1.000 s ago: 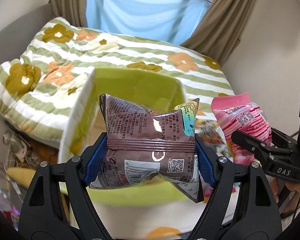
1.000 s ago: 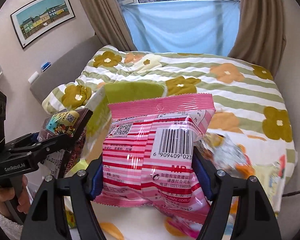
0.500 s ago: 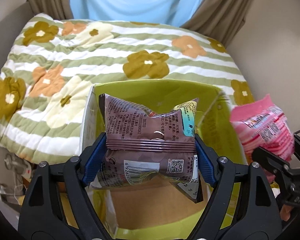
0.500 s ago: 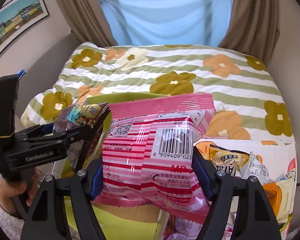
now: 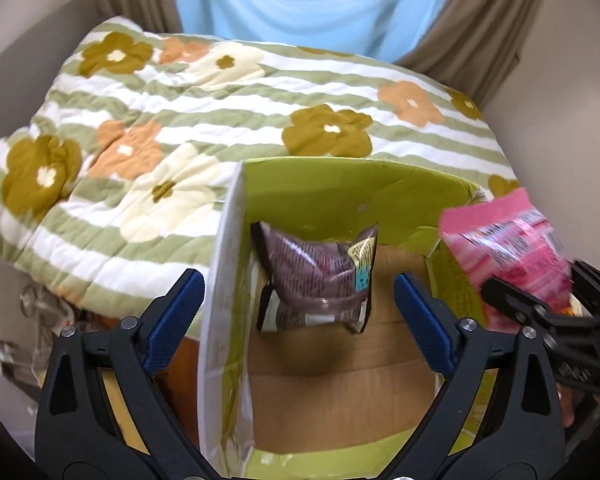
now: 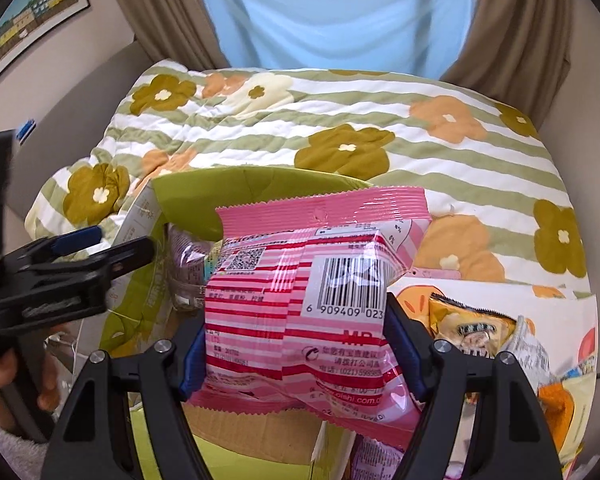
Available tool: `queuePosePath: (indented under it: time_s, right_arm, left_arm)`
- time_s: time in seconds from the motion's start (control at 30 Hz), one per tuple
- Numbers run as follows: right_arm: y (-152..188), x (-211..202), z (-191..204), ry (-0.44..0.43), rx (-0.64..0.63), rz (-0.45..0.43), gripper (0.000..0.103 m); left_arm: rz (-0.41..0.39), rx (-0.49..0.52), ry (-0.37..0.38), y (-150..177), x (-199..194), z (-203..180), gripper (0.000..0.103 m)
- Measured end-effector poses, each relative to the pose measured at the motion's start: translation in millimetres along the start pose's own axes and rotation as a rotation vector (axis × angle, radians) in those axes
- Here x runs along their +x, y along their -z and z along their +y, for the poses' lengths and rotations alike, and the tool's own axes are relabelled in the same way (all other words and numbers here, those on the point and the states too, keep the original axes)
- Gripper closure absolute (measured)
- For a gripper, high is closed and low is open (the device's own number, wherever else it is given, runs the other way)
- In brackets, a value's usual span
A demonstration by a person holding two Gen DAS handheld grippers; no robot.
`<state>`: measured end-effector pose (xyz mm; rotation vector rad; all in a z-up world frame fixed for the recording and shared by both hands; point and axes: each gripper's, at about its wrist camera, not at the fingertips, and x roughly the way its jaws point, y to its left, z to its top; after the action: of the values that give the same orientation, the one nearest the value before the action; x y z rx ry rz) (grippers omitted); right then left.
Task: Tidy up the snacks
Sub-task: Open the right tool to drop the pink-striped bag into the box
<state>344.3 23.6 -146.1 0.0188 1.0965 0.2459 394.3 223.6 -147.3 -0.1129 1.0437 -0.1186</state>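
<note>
My left gripper is open above a green cardboard box. A brown snack packet is free between its jaws, inside the box over the brown cardboard floor. My right gripper is shut on a pink striped snack packet and holds it over the box's right side. That pink packet and the right gripper's black frame show at the right edge of the left wrist view. The left gripper shows at the left of the right wrist view, with the brown packet blurred beside it.
A floral striped quilt covers the bed behind the box. Several loose snack packets lie to the right of the box. Curtains and a blue cloth hang behind the bed. A white box flap stands up at the left.
My left gripper has opened and let go of the brown packet, which has dropped into the green box. My right gripper still holds the pink packet and has moved over the box.
</note>
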Motion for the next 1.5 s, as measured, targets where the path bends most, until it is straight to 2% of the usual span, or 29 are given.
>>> queuePosePath:
  time_s: [0.2,0.37,0.43,0.47,0.53,0.83,0.97,1.2,1.5]
  right_arm:
    - [-12.7,14.8,11.6,-0.008,-0.078,0.0,0.03]
    - [-19.0,32.8,11.3,-0.019,-0.091,0.031,0.03]
    - [-19.5,36.3,10.7,-0.021,-0.093,0.037,0.024]
    - [-20.0,36.4,9.8,-0.016,-0.097,0.033,0.013]
    - [-19.0,33.9,10.0,-0.002,-0.114,0.016,0.0]
    - [-7.5,15.9,5.6,0.029,-0.136,0.004,0.0]
    - [-0.4,-4.9,3.5,0.017,-0.11,-0.021,0.0]
    - [19.3,-48.3,9.8,0.044,-0.106,-0.066,0.0]
    - [54.7,-101.8,2.8,0.027,-0.013,-0.153,0.0]
  left_arm:
    - [0.001,-0.037,-0.042,17.2,-9.3,3.5,0.008]
    - [0.006,-0.058,-0.062,27.9,-12.5,4.2,0.008]
    - [0.007,-0.061,-0.071,30.7,-14.3,5.4,0.008]
    - [0.006,-0.062,-0.076,32.3,-15.5,6.4,0.008]
    - [0.007,-0.065,-0.079,34.0,-16.9,5.5,0.008]
    - [-0.005,-0.073,-0.09,42.6,-36.0,3.9,0.008]
    - [-0.028,-0.065,-0.083,49.0,-52.7,-0.9,0.008]
    - [-0.06,-0.044,-0.068,58.2,-84.2,-12.3,0.008]
    - [-0.135,0.061,-0.076,71.7,-126.7,-39.6,0.008]
